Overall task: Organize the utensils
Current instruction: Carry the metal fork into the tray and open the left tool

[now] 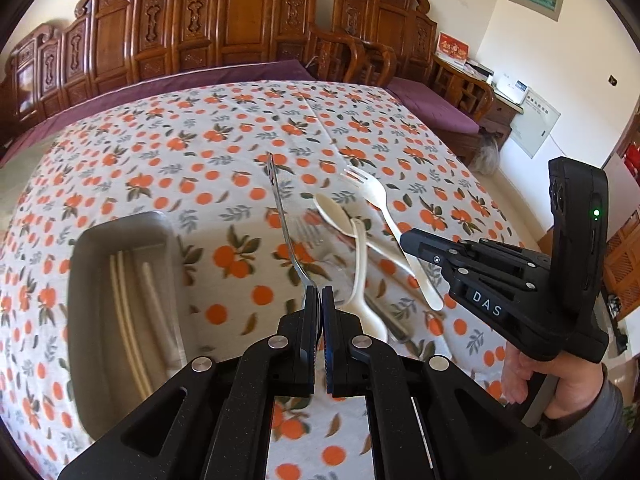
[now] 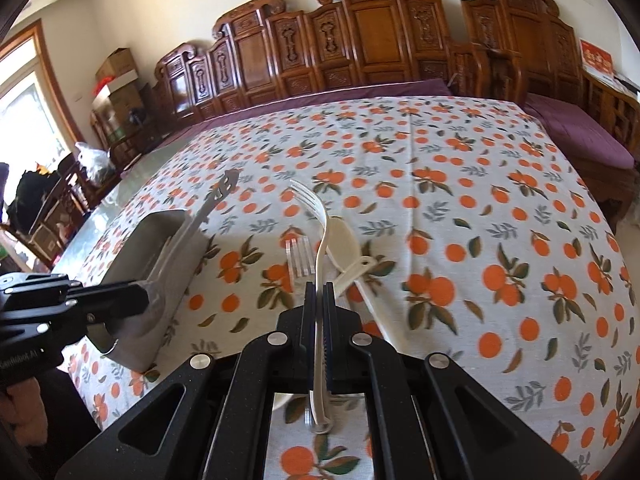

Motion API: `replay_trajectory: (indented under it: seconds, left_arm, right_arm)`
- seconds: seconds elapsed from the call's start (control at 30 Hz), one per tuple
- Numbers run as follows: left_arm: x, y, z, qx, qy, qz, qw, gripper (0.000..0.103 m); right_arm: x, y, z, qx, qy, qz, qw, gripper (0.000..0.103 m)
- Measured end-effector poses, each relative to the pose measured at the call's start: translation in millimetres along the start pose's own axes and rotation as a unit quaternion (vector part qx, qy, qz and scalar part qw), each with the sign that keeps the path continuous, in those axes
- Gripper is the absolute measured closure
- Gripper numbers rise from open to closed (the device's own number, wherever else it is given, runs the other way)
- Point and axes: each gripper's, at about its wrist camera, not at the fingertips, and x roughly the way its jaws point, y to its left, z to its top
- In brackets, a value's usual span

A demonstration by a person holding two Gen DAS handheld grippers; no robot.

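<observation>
Across the frame, both views: a table under an orange-print tablecloth (image 1: pixel 224 128) fills most of each picture, with a carved wooden bench (image 2: pixel 360 40) and purple cushion along the upper edge.
Tray: a grey rectangular tray (image 1: pixel 86 280) lies at lower left of the left wrist view; in the right wrist view it sits at left of centre (image 2: pixel 132 280).
Tray contents: cream chopsticks (image 1: pixel 124 320) lie lengthwise inside it, with one shorter pale stick beside them.
Left gripper: the left gripper (image 1: pixel 317 300), bottom centre of its own view, has its jaws pressed together on the end of a metal utensil handle (image 1: pixel 286 220), which rises up and away above the cloth; its far end has cut-out slots. In the right wrist view this handle (image 2: pixel 216 196) slants over the tray at left.
Right gripper: the right gripper (image 2: pixel 319 304) is clamped on the stem of a cream plastic fork (image 2: pixel 320 240), tines pointing to upper centre; the left wrist view shows the fork (image 1: pixel 384 208) held at right of centre.
Loose pieces on the cloth: a cream plastic spoon (image 1: pixel 352 248) lies mid-frame, just beside the held fork; a clear plastic fork (image 2: pixel 298 256) lies left of the gripped stem, its outline faint.
</observation>
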Motion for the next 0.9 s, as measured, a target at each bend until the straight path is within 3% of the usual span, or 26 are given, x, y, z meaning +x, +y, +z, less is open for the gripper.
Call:
replay_trajectory:
  seconds: [0.53,0.9]
  left_arm:
    - [-30,63,-24,-0.027,-0.007,0.02,0.9994,0.101]
    - [-2,117,-46,-0.08,0.014,0.054,0.9952,0.101]
  right_arm:
    - [12,29,-4,-0.036,0.016,0.014,0.999,0.099]
    - [24,39,-10,-0.051,0.035,0.011,0.998,0.099]
